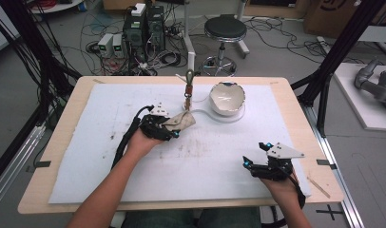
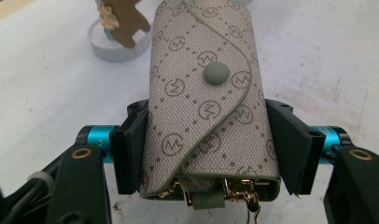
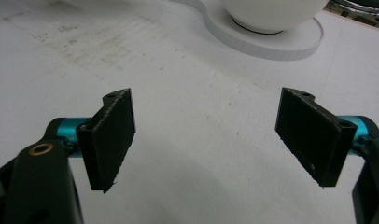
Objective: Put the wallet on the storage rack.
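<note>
Key pouch clamped in the left gripper above the mat; right gripper idle.

The pouch point(image 2: 204, 109) is gripped across its width by the left gripper point(image 2: 204, 149), both pads pressed on its sides, so that the snap flap faces up and the key end hangs toward the hand; it is held near the stand point(image 1: 188, 89) and the bowl point(image 1: 226, 98), probably for hanging or stowing. The right gripper point(image 3: 204, 140) is kept spread wide over bare mat point(image 3: 178, 84), nothing between its jaws, seemingly in reserve. The pouch's contents are mostly hidden; gold hardware is glimpsed at the lower edge. The stand's hanging charm is cut off, and the bowl's inside cannot be made out.
</note>
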A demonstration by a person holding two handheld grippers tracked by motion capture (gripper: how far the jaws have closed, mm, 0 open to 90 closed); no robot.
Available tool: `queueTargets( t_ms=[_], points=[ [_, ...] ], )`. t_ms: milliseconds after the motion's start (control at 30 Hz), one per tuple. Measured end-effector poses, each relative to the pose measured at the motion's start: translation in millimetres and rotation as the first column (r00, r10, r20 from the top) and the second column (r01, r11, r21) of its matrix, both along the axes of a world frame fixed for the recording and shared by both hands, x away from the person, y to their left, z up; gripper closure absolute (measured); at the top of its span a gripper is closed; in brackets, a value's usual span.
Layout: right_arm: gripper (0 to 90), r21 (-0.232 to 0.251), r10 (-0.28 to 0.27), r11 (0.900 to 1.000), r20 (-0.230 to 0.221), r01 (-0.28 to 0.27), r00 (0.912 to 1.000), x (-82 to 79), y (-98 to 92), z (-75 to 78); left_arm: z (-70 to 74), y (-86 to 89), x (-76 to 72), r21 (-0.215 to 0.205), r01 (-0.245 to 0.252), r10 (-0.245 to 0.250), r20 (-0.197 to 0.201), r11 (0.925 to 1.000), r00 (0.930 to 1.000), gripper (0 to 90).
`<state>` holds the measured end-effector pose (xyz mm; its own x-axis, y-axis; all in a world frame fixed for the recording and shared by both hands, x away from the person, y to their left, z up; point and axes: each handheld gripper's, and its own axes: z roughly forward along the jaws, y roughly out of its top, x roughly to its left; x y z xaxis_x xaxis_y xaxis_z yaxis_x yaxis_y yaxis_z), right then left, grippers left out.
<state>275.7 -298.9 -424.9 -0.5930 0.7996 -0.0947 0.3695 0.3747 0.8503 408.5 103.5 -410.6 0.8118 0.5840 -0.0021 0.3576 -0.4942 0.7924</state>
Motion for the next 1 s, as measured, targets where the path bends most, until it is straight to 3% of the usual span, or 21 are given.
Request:
queueTargets(
  t_ms=[200,400,433,633,1000],
  points=[
    [20.5,0.001,0.015,1.000,0.003,-0.015,0.9999,3.5,3.7,0.1,15.5,-12.8,-1.1,0.007,0.010,-0.010,0.019,0.9999,0.9998,35.8],
    [20.5,0.004,0.021,1.000,0.005,-0.021,0.9998,5.5,3.9,0.5,42.0,-38.2,1.5,0.045,0.049,-0.051,0.056,0.9978,0.9971,35.8],
    [20.5,0.006,0.022,1.000,0.002,-0.022,0.9998,5.7,3.8,0.6,50.4,-47.8,4.0,0.057,0.061,-0.065,0.070,0.9965,0.9954,35.7],
    [20.5,0.004,0.025,1.000,-0.001,-0.025,0.9997,6.1,4.1,0.2,68.1,-72.4,18.2,0.090,0.067,-0.074,0.081,0.9937,0.9939,35.7],
    [20.5,0.000,0.031,1.000,-0.002,-0.031,0.9995,7.5,6.8,-1.2,77.3,-103.0,40.7,0.119,0.074,-0.083,0.076,0.9901,0.9936,35.7]
  ],
)
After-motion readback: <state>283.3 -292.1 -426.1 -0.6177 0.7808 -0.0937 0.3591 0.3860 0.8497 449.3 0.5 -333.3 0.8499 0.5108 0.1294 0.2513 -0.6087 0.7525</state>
